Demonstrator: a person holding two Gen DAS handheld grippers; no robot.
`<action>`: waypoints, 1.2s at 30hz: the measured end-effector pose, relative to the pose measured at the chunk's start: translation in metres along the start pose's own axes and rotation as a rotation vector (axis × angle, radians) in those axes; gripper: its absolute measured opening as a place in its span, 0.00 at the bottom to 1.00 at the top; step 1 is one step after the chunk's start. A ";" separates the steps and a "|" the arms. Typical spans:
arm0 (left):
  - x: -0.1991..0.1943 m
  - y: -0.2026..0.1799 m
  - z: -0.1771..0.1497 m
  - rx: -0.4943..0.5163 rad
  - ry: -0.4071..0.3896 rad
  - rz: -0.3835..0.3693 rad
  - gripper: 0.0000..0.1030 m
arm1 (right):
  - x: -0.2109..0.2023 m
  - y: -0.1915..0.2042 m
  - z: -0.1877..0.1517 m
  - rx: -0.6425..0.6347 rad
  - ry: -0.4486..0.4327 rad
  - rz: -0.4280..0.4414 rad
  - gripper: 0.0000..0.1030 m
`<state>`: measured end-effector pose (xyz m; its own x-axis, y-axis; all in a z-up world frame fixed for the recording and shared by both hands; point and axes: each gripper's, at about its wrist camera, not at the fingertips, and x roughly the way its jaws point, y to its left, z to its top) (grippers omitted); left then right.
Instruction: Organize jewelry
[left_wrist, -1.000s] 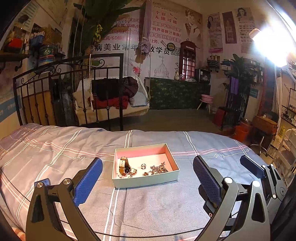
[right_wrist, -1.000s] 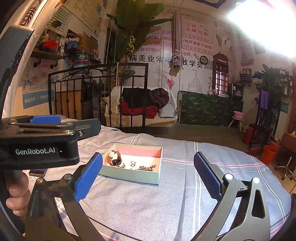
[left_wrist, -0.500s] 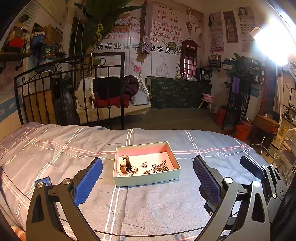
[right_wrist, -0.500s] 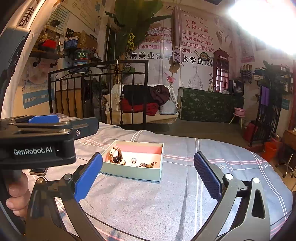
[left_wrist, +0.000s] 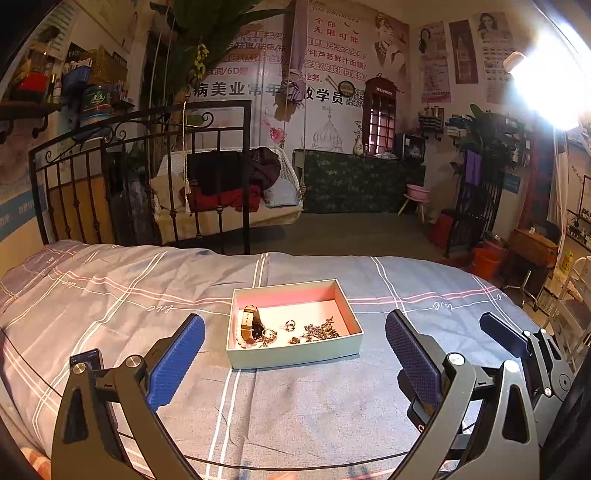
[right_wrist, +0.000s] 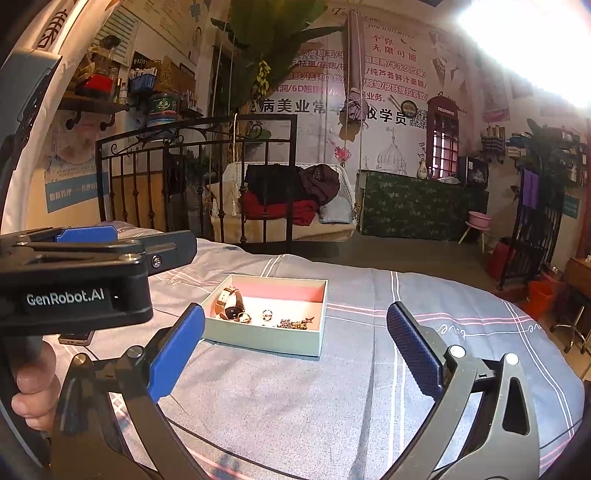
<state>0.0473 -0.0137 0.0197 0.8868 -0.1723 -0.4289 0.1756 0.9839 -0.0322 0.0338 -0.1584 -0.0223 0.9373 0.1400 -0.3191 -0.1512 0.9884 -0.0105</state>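
Both the left tongs (left_wrist: 293, 360) and right tongs (right_wrist: 295, 352) hang released above the bed (left_wrist: 314, 398). Ahead on the bedspread sits the box (left_wrist: 295, 354) holding a watch (left_wrist: 250, 325), ring (left_wrist: 290, 325) and chain (left_wrist: 321, 331). A phone (left_wrist: 86, 360) lies left.

Plaid bedsheet (left_wrist: 332, 398), black iron bedframe (left_wrist: 147, 177), hanging swing chair (left_wrist: 229, 195), pink stool (left_wrist: 417, 194)

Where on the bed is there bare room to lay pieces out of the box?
Bare bedspread lies between the box and both tools, and right of the box. Left is tighter: a phone lies there. Inside the box, the watch and chains crowd the near edge.
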 end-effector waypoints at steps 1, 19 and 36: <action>0.001 0.000 0.000 -0.002 0.002 0.001 0.94 | 0.000 0.001 0.000 -0.001 0.001 0.001 0.94; 0.005 0.008 0.004 -0.025 0.010 0.015 0.94 | 0.000 0.003 -0.001 -0.010 0.003 0.000 0.94; 0.007 0.008 0.004 -0.020 0.030 -0.026 0.94 | 0.003 0.005 -0.001 -0.015 0.011 0.004 0.94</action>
<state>0.0569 -0.0077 0.0200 0.8686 -0.1968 -0.4548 0.1896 0.9799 -0.0619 0.0354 -0.1535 -0.0238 0.9331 0.1430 -0.3299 -0.1594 0.9869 -0.0230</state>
